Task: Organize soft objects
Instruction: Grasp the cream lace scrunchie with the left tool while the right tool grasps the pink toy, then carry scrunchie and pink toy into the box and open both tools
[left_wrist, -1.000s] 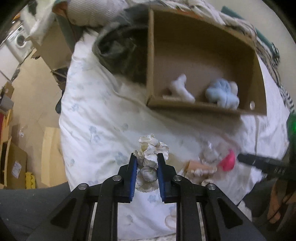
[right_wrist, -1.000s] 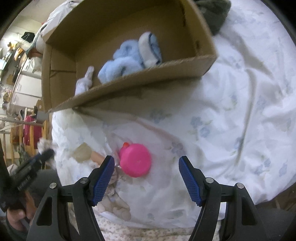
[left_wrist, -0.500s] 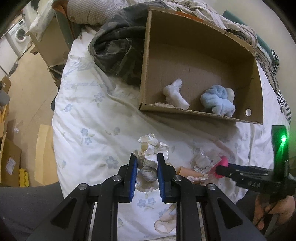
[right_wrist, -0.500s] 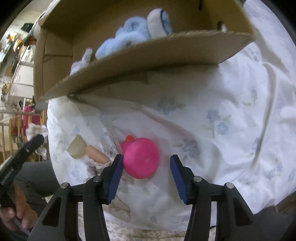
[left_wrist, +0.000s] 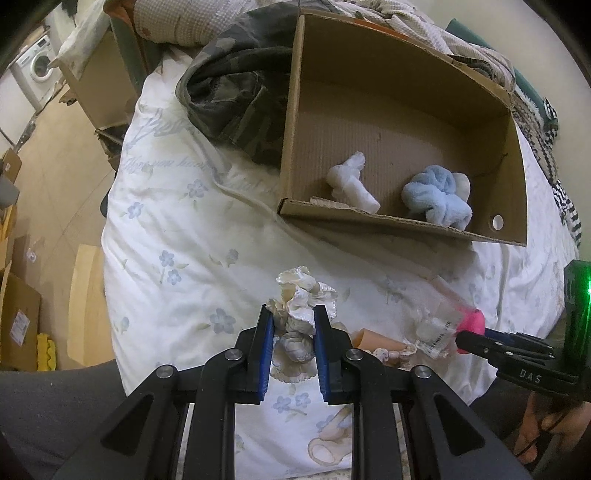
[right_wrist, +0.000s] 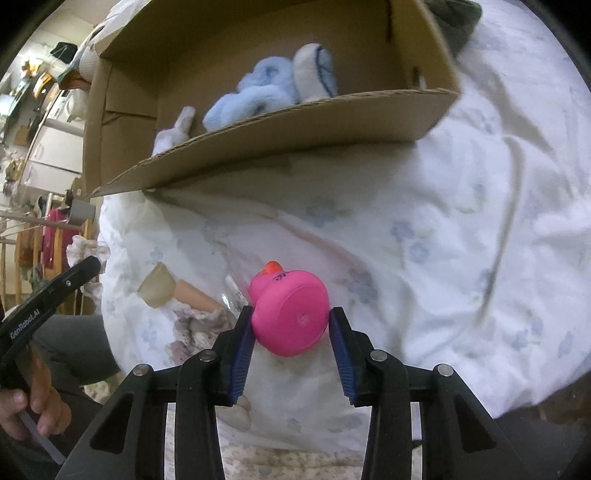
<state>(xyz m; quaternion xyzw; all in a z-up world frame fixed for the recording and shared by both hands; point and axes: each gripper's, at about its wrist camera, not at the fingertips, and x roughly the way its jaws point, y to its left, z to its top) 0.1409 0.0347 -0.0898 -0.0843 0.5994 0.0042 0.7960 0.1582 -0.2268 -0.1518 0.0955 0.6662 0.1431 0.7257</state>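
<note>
My left gripper (left_wrist: 293, 321) is shut on a cream ruffled scrunchie (left_wrist: 301, 301), held above the floral bedsheet (left_wrist: 177, 236). My right gripper (right_wrist: 291, 317) has its jaws closed against the sides of a pink rubber duck (right_wrist: 290, 312) that rests on the sheet; it shows in the left wrist view (left_wrist: 471, 321) too. A cardboard box (left_wrist: 402, 110) lies beyond on the bed. It holds a white rolled cloth (left_wrist: 352, 182) and a light blue fluffy bundle (left_wrist: 437, 199). The box (right_wrist: 280, 129) and the blue bundle (right_wrist: 258, 98) also show in the right wrist view.
A clear plastic wrapper (left_wrist: 434, 326) and a doll's leg with lace (left_wrist: 376, 341) lie on the sheet between the grippers. A camouflage garment (left_wrist: 236, 92) lies left of the box. The bed's left edge drops to a floor with cardboard boxes (left_wrist: 18, 325).
My right gripper moved in on the pink duck and closed its jaws from wide open to touching it. My left gripper kept hold of the scrunchie and shifted little.
</note>
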